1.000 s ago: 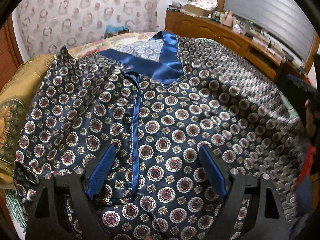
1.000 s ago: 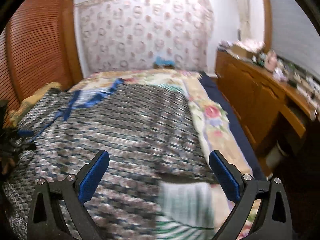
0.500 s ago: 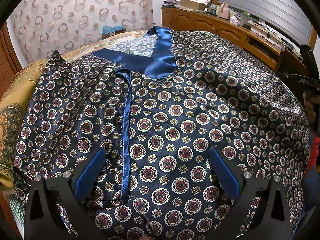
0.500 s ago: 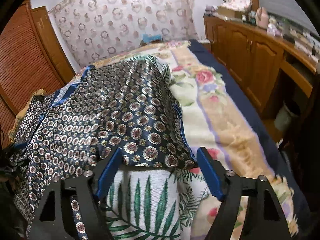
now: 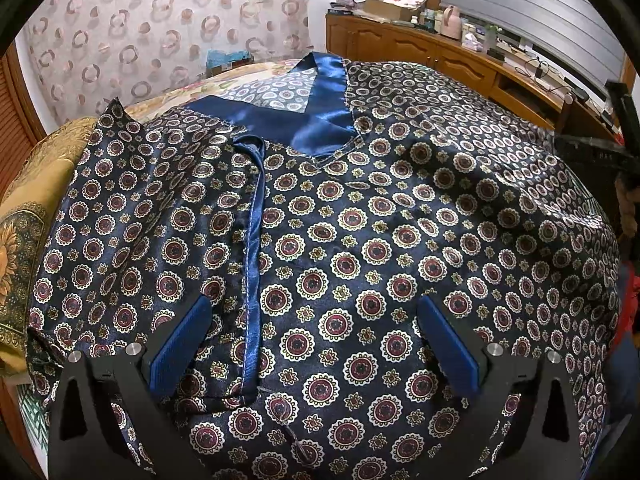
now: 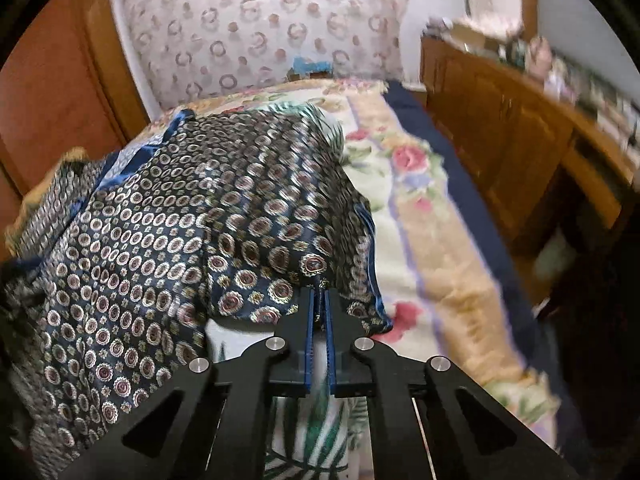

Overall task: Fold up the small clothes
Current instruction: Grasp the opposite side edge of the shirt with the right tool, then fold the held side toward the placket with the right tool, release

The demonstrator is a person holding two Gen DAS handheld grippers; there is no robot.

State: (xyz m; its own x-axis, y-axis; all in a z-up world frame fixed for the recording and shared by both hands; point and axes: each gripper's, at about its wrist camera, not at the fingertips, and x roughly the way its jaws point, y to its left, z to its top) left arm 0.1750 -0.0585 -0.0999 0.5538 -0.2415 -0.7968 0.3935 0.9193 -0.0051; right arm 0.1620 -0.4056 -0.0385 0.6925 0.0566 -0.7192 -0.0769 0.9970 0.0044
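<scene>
A dark blue satin top [image 5: 360,248] with round medallion print and a plain blue V collar [image 5: 320,120] lies spread on the bed. My left gripper [image 5: 312,336] is open just above its lower front, beside a blue trim strip [image 5: 252,272]. In the right wrist view the same top [image 6: 168,232] lies left of centre. My right gripper [image 6: 319,300] is shut on the top's near right edge, which is bunched and lifted at the fingertips.
The bed has a floral cover [image 6: 420,208] and a leaf-print cloth [image 6: 304,432] under the top. A wooden cabinet [image 6: 520,148] with clutter runs along the right. A yellow patterned pillow [image 5: 24,216] lies at the left. A patterned curtain [image 5: 160,32] hangs behind.
My right gripper has closed on the top's right edge and lifted it a little. My left gripper has stayed open over the top's lower front, drawing back slightly.
</scene>
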